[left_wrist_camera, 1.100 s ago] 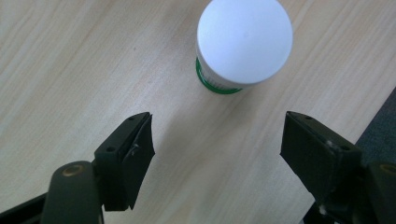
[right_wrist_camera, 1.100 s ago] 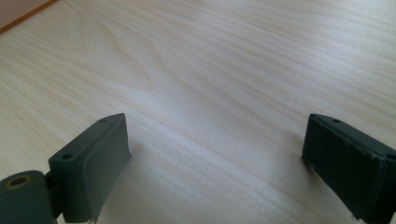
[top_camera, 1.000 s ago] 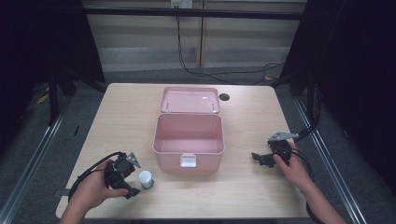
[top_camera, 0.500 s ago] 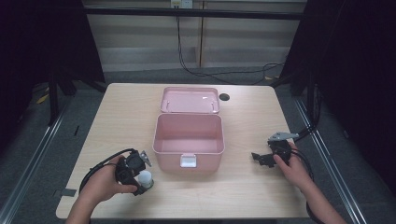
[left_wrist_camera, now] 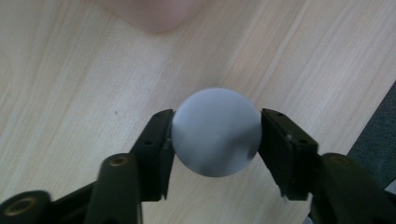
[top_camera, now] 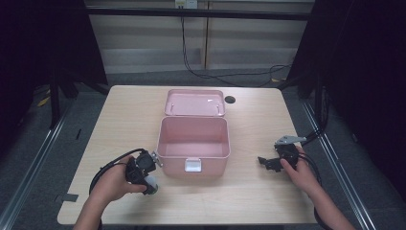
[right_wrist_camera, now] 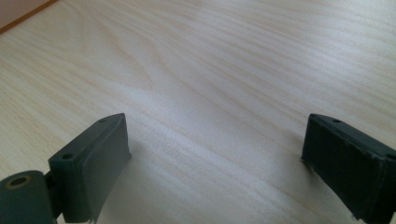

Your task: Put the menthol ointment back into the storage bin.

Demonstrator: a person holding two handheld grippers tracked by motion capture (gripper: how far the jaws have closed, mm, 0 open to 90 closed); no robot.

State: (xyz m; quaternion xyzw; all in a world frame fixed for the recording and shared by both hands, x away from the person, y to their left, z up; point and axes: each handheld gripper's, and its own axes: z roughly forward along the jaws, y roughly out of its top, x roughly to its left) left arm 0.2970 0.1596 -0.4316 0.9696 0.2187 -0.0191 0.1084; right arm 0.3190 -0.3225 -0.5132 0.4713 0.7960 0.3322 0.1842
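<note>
A small pale grey-white round object (left_wrist_camera: 215, 137) sits on the wooden table (top_camera: 249, 191), just left of the front of an open pink box (top_camera: 191, 139). My left gripper (left_wrist_camera: 215, 144) points down over it, and each black jaw presses a side of the object. In the high view this gripper (top_camera: 146, 178) is held in a hand at the front left, with the white object (top_camera: 152, 185) peeking out below it. My right gripper (top_camera: 265, 163) rests low on the table at the right, jaws spread wide over bare wood (right_wrist_camera: 210, 116).
The box lid (top_camera: 194, 102) leans back behind the box. A dark round hole (top_camera: 230, 99) marks the table near the lid's right corner. Black cables trail from both grippers. The table's front edge runs just behind both hands.
The left hand carried its gripper rightward to the white object, and the jaws now stand around it. The right gripper has stayed put.
</note>
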